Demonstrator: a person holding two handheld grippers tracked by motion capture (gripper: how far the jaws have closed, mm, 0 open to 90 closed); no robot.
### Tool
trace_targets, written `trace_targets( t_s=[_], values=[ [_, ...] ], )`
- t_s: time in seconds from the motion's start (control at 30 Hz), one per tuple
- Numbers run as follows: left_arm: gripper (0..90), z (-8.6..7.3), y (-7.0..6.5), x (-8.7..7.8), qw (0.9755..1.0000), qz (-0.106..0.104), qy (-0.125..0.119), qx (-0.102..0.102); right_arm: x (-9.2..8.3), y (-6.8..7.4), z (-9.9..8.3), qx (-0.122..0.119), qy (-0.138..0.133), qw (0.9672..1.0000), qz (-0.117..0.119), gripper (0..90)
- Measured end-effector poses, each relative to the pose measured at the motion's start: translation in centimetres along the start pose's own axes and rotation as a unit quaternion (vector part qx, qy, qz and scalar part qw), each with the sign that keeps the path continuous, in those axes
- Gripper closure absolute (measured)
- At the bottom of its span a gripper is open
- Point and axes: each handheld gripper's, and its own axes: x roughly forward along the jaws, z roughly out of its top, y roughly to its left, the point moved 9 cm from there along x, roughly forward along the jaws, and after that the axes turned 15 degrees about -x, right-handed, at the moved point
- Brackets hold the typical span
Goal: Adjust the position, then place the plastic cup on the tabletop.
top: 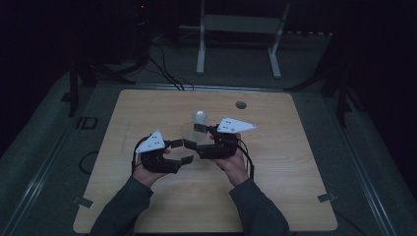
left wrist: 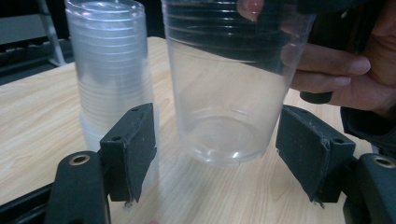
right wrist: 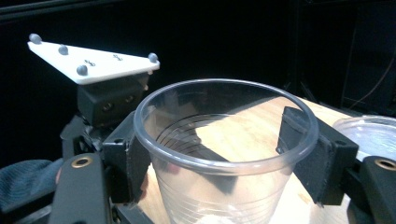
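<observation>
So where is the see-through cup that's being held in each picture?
High view: single clear cup, center, left of the right hand-held gripper.
Left gripper view: center, base just above the table.
Right gripper view: center, rim between the jaws.
Shared landmark: stack of cups.

Clear cup's (left wrist: pixel 224 93) rim and cup stack's (left wrist: pixel 109 70) base out of frame

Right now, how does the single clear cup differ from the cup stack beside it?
The single cup is one cup, mouth up, held at its rim between the right gripper fingers; the cup stack is many nested cups, standing mouth down on the table, ungripped. The single cup sits between the left gripper fingers, which stand clear of it; the stack is outside them. Both are clear ribbed plastic.
</observation>
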Motion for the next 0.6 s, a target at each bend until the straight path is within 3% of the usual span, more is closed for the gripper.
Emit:
trace_targets(
  t_s=[0.6],
  values=[
    [28.8,0.5,1.2,-1.5,0.9996,0.023,-0.016,-0.009,-1.3,-1.0,-0.5,-0.01,0.013,0.9996,-0.024,28.0]
  ],
)
